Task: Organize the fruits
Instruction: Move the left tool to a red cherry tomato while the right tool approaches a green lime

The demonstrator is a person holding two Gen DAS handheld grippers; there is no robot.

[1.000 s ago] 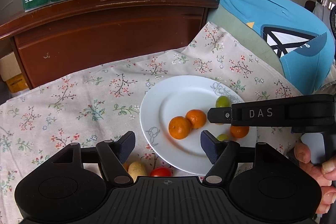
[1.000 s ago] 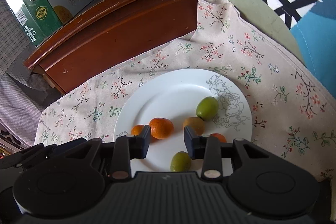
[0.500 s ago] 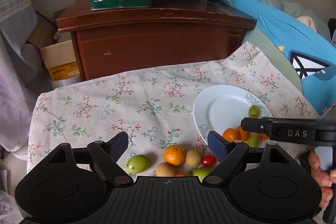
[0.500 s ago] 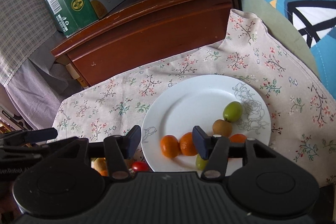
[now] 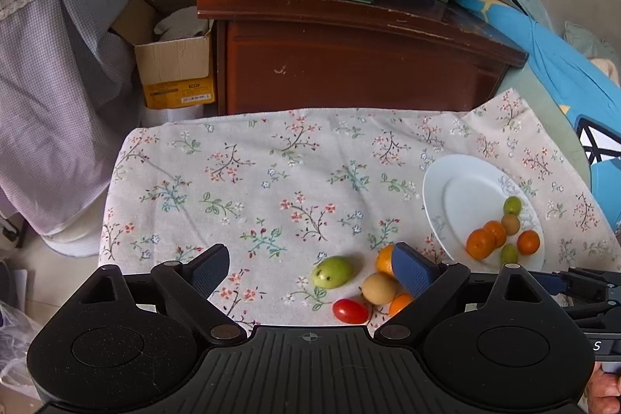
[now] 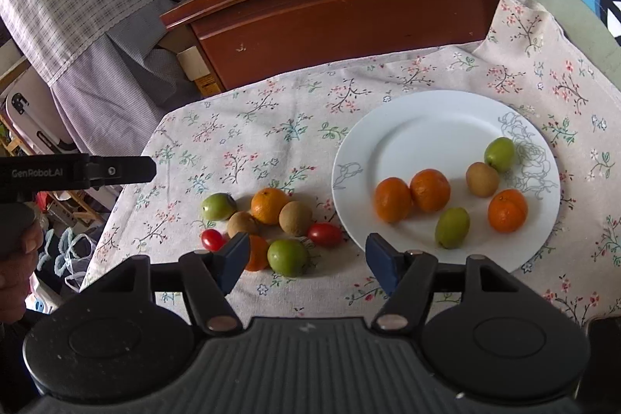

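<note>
Both grippers' fingers wide open, empty, above loose fruit [image 6: 268, 220] beside plate [image 6: 427, 127], cabinet [image 6: 349, 6] behind.

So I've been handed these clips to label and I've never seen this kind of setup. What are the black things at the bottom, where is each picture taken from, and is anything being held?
There is no robot here. A person holds a two-finger tool in each hand, and a camera on each tool looks forward along its fingers. One picture comes from the left gripper, the other from the right gripper. Both are open and hold nothing. On the floral tablecloth a white plate carries six small fruits: three orange, two green, one brown. Beside the plate, a loose cluster of fruit lies on the cloth, including two cherry tomatoes. Behind stands a wooden cabinet.
</note>
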